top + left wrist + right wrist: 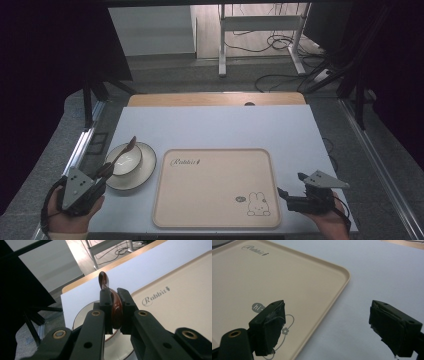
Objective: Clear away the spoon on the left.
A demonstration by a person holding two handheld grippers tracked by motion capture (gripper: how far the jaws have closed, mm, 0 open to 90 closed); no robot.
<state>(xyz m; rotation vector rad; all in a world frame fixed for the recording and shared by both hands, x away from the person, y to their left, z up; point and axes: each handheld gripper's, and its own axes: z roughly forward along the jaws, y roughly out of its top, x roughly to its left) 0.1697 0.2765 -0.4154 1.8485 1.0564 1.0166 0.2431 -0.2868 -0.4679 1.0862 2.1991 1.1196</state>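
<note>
Left gripper (115, 312) pinching spoon (115, 305) mid-handle; right gripper (327, 327) spread, empty. Glossy, hard, light, probably slippery: best gripped firmly across the handle.

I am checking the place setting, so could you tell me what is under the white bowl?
The white bowl stands on a white saucer, whose rim shows around it. The left gripper, clamped on a brown spoon, covers the saucer's near-left edge. The saucer's middle is hidden by the bowl.

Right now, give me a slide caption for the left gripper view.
Left claw clamps a brown spoon above the bowl, beside the beige tray.
</note>
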